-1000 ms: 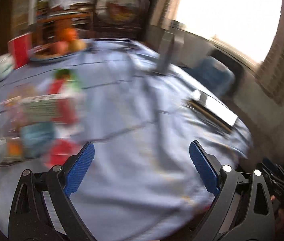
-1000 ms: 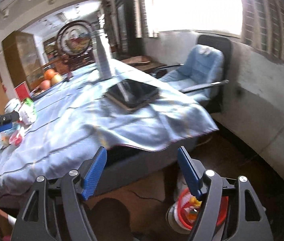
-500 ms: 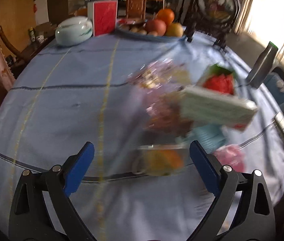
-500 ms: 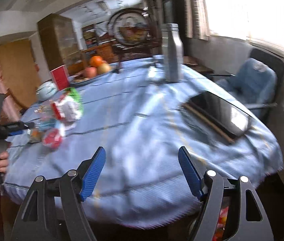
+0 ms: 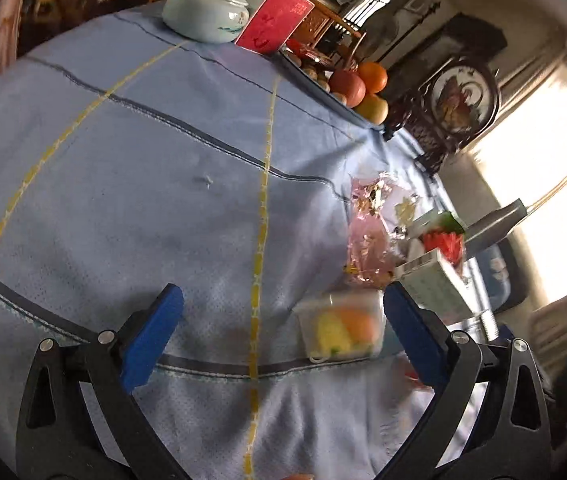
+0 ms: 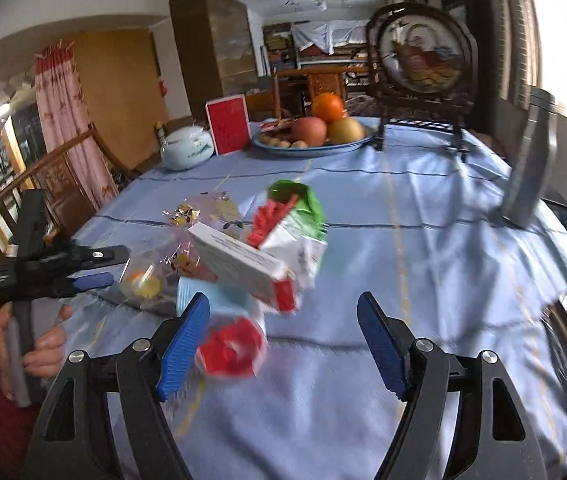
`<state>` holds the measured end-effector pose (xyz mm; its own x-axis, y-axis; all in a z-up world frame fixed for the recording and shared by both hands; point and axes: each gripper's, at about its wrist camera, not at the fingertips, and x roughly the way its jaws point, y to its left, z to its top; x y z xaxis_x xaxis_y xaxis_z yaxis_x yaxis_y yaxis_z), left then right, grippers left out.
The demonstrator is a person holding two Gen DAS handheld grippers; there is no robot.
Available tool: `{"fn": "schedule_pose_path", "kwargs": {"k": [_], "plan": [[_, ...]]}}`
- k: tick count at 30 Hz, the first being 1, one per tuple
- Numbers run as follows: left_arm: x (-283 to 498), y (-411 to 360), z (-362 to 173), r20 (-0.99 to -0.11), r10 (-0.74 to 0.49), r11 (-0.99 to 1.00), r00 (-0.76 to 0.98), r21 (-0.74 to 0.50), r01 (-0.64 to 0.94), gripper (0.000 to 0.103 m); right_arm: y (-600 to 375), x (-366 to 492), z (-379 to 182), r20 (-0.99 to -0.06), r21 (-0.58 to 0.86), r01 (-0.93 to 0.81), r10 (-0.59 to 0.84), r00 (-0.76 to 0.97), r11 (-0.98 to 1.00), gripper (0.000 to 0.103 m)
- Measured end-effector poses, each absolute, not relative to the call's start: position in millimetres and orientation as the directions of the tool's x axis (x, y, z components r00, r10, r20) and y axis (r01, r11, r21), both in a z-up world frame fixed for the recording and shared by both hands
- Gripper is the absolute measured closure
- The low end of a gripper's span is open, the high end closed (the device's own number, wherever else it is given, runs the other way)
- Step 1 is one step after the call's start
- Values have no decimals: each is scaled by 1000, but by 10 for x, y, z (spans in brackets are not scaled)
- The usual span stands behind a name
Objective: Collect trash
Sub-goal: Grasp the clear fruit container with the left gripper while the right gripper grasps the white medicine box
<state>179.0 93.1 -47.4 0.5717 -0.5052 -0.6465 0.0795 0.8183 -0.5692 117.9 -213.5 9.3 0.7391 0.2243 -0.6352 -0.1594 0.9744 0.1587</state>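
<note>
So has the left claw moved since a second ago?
Yes. In the right wrist view the left claw now reaches the clear fruit cup; earlier it was short of the trash pile.

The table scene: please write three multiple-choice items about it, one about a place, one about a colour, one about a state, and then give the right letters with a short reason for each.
1. Where does the red card stand?
A. between the pale lidded jar and the fruit plate
B. on the chair
C. beside the grey bottle

2. What colour is the tablecloth?
A. white
B. light blue
C. green

3. How is the right gripper?
A. shut on the box
B. shut on nothing
C. open

Answers:
1 A, in the right wrist view the jar is at its left and the plate at its right.
2 B, the cloth is light blue with dark and yellow lines.
3 C, its blue pads stand wide apart and press on nothing.
</note>
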Motion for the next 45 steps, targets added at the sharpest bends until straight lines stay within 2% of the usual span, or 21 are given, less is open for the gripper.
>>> {"fn": "schedule_pose_path", "kwargs": {"k": [4, 5, 7, 9, 14, 18, 22, 23, 25, 26, 29, 34, 35, 37, 41, 45], "plan": [[1763, 925, -433, -628, -536, 804, 564, -583, 115, 7, -1995, 1458, -48, -675, 129, -145, 193, 712, 981, 28], [1758, 905, -422, -627, -540, 805, 562, -579, 128, 7, -1973, 1492, -73, -683, 134, -145, 197, 703, 980, 32], [1711, 858, -377, -621, -546, 809, 563, -564, 163, 7, -1915, 1488, -117, -693, 150, -180, 233, 682, 972, 52], [1660, 782, -327, -615, -544, 820, 570, -534, 206, 7, -1885, 1448, -131, -695, 161, -213, 264, 669, 964, 94], [1574, 518, -246, -633, -528, 848, 566, -429, 312, 7, -2124, 1139, -14, -653, 200, -182, 269, 708, 963, 97], [1570, 353, -257, -668, -500, 865, 551, -360, 348, 7, -2450, 871, 73, -634, 213, -120, 231, 738, 970, 97], [1616, 271, -303, -703, -478, 875, 527, -331, 353, 7, -2718, 704, -31, -669, 208, -67, 192, 718, 976, 96], [1630, 241, -317, -716, -469, 879, 517, -320, 354, 7, -2777, 672, -74, -683, 207, -52, 182, 708, 977, 91], [1644, 181, -331, -738, -430, 896, 521, -278, 346, 7, -2892, 606, -110, -681, 217, -16, 163, 714, 976, 75], [1639, 148, -329, -745, -405, 906, 531, -248, 342, 7, -2934, 580, -111, -674, 221, -4, 156, 722, 975, 60], [1610, 73, -320, -749, -355, 924, 560, -187, 335, 14, -3015, 553, -86, -663, 218, 21, 132, 737, 976, 58], [1666, 49, -366, -752, -388, 911, 533, -225, 346, 46, -3092, 578, -92, -654, 231, 55, 113, 748, 971, 43], [1676, 60, -370, -747, -406, 903, 526, -241, 355, 49, -3096, 581, -102, -656, 220, 68, 95, 748, 973, 39], [1669, 103, -346, -726, -437, 892, 531, -273, 361, 49, -3125, 585, -112, -656, 217, 94, 74, 751, 972, 34], [1656, 281, -294, -651, -534, 845, 540, -390, 365, 49, -3174, 664, -134, -671, 215, 119, 58, 740, 969, 32], [1681, 288, -285, -650, -534, 846, 541, -405, 348, 49, -3141, 804, -256, -712, 158, 132, 20, 702, 979, 30]]}}
